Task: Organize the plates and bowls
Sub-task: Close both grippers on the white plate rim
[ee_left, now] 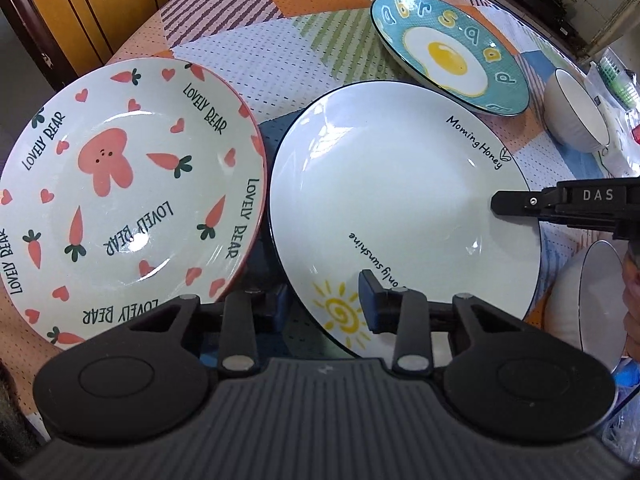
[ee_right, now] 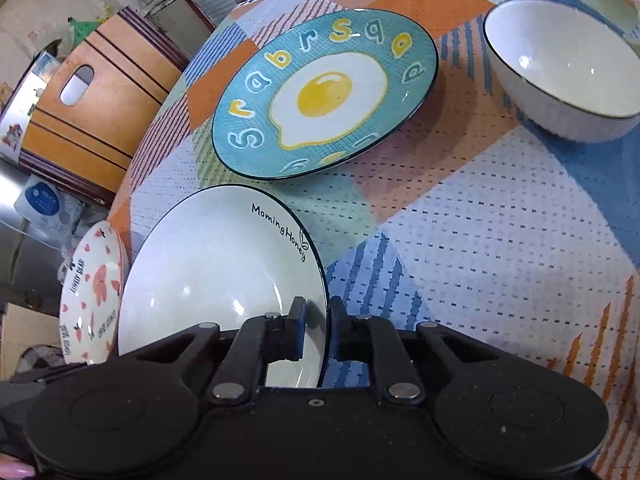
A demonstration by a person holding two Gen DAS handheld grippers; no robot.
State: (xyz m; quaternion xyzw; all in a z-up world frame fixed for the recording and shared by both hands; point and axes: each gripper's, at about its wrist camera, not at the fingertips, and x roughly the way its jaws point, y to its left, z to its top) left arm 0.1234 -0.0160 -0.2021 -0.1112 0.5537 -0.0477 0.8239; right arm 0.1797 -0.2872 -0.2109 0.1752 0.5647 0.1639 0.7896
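Note:
A white plate [ee_left: 396, 200] with a sun and "Morning Honey" lettering is tilted above the table. My right gripper [ee_right: 318, 330] is shut on its rim; the plate also shows in the right wrist view [ee_right: 216, 280]. My left gripper [ee_left: 324, 296] straddles the plate's near rim, one finger over its face, the other hidden beneath. A "Lovely Bear" plate [ee_left: 120, 200] with carrots lies to the left. A blue fried-egg plate [ee_right: 324, 92] rests on the table farther back. A white bowl [ee_right: 560, 76] stands at the back right.
A patchwork tablecloth [ee_right: 500, 240] covers the round table. A second white bowl [ee_left: 584, 304] sits at the right edge of the left wrist view. Wooden chairs [ee_right: 92, 112] stand beyond the table's far edge. Bags and clutter lie at the far right [ee_left: 616, 92].

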